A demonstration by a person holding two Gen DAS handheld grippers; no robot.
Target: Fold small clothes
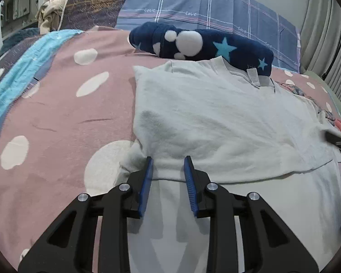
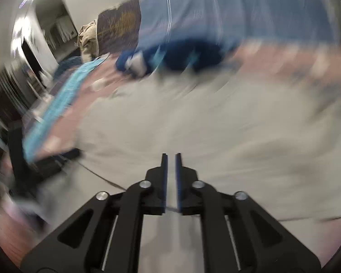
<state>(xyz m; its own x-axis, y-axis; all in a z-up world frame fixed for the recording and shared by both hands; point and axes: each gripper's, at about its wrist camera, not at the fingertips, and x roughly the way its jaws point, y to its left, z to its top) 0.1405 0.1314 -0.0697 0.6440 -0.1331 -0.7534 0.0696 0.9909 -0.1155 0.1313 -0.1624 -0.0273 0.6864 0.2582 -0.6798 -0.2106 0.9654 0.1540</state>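
Note:
A pale grey-white small shirt (image 1: 216, 118) lies on the pink dotted bed cover, its top part folded down over the lower part, with the neck label at the far side. My left gripper (image 1: 168, 159) is open, its blue pads at the folded edge on the near left, with cloth between them but not pinched. In the right wrist view everything is motion-blurred; the shirt (image 2: 193, 118) fills the middle. My right gripper (image 2: 171, 155) hovers over it with the jaws nearly closed and a thin gap between them, nothing seen in it. Its black tip also shows in the left wrist view (image 1: 338, 141).
A dark blue starred plush blanket (image 1: 200, 43) lies rolled just beyond the shirt. Plaid blue pillows (image 1: 204, 6) and a dark pillow (image 1: 93, 2) stand at the headboard. A turquoise cloth (image 1: 22, 72) runs along the left of the pink cover (image 1: 56, 118). A curtain (image 1: 325, 34) hangs at right.

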